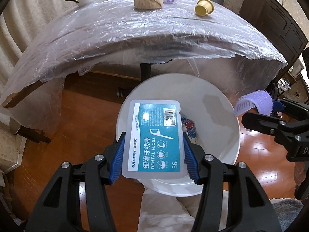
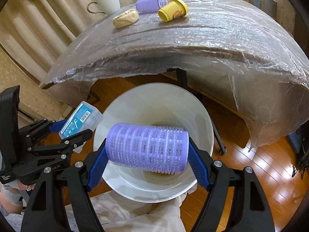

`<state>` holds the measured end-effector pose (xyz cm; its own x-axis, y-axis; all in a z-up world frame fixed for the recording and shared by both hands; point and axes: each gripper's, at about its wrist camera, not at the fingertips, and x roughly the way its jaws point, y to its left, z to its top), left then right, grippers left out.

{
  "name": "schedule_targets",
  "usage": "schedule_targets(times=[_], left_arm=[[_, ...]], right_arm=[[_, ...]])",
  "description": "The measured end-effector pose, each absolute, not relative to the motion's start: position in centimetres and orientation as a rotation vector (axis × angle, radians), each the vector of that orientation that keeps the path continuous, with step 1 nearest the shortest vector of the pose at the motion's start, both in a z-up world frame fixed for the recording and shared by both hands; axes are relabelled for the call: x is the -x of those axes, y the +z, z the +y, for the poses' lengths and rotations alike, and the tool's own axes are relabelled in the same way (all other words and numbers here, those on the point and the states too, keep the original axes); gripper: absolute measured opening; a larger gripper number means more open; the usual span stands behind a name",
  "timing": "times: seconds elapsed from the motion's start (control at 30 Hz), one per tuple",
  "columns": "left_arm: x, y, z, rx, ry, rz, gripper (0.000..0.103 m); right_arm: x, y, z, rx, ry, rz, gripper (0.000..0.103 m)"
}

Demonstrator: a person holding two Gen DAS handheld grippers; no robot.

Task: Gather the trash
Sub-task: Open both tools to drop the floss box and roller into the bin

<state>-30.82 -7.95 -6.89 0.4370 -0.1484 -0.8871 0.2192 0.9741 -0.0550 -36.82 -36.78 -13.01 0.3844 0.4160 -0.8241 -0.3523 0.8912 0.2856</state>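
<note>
Bin [image 1: 227, 127], white, on wood floor just in front of the table [image 1: 135, 31]. Left gripper [image 1: 153, 154] clamped on dental floss box [image 1: 154, 137], held above bin's near rim. Right gripper [image 2: 147, 154] clamped endwise on purple hair roller [image 2: 146, 147], over bin's mouth. Small carton [image 1: 190, 129] inside bin.

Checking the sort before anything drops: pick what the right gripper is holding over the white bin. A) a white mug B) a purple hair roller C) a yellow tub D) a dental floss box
B: the right gripper has its blue pads on the ends of a purple hair roller above the white bin; the dental floss box is in the left gripper.
</note>
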Motion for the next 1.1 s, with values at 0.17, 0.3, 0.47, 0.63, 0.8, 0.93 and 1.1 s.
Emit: schedule_targets(times=[0.17,0.3,0.47,0.63,0.8,0.93,1.1], left_arm=[[30.3,-7.7,-8.3,-0.105,-0.246,1.111,0.055],[29.8,-8.2,-8.0,-0.118,-0.255,1.118,0.055],[28.9,-8.5,-8.4,-0.134,-0.264,1.125,0.055],[27.7,-9.0,-8.6,-0.139,-0.274,1.134,0.055],[26.9,-9.5,-8.9,-0.148,-0.281,1.145,0.055],[26.8,-10.2,-8.9,-0.157,-0.285,1.152,0.055],[26.6,-10.6,-9.1,-0.172,-0.292,1.161,0.055]], right_arm=[[36.3,-13.8,-36.7,-0.065,0.471,1.085,0.075],[35.9,-14.2,-36.6,-0.07,0.459,1.092,0.075],[35.1,-14.5,-36.2,-0.059,0.441,1.099,0.075],[34.7,-14.7,-36.1,-0.06,0.434,1.104,0.075],[34.3,-15.1,-36.2,-0.056,0.432,1.115,0.075],[34.0,-15.2,-36.3,-0.061,0.43,1.119,0.075],[33.6,-15.4,-36.4,-0.06,0.423,1.129,0.076]])
